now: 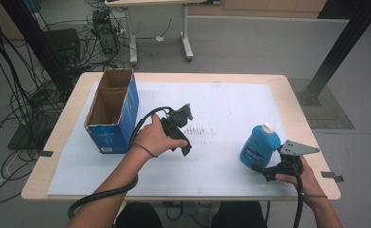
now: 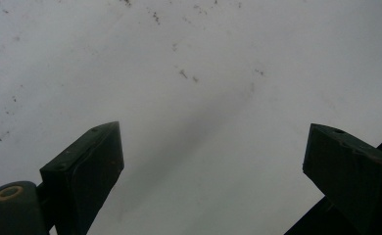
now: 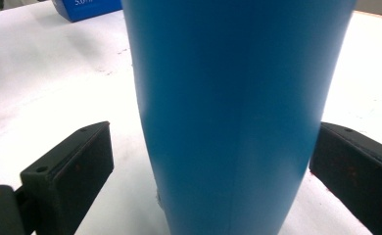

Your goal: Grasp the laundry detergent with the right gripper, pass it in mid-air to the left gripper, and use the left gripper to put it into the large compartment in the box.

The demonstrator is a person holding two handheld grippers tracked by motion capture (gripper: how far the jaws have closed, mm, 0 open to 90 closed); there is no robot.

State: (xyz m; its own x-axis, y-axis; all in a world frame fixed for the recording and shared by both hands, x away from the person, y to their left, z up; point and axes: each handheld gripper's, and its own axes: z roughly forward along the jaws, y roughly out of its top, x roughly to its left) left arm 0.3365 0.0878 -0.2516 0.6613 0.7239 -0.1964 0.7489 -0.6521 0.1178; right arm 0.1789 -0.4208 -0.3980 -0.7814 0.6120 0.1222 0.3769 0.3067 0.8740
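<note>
right gripper [image 1: 269,167] sat at the near right of the table [image 1: 288,90], jaws spread wide around the lower body of the blue bottle [image 1: 258,146]. in the right gripper view the blue bottle [image 3: 238,112] stood between the two jaws with a clear gap on the left side and the right jaw close to or maybe just touching its wall, cannot tell which, so no real grip was made yet. the bottle stood on the white sheet [image 1: 221,109], leaning a bit in the high view, white cap up. left gripper [image 1: 186,130] hovered over mid sheet, held in the person's left hand [image 1: 156,137], jaws wide apart and nothing between them; the left gripper view had only the speckled white sheet [image 2: 189,73] under it. open cardboard box [image 1: 113,110] stood at the far left of the sheet, well apart from the bottle, and what showed of its inside looked bare. judged progress: early, grasp being lined up, closing on the bottle, lifting it and probably moving it to the box were all left.
</note>
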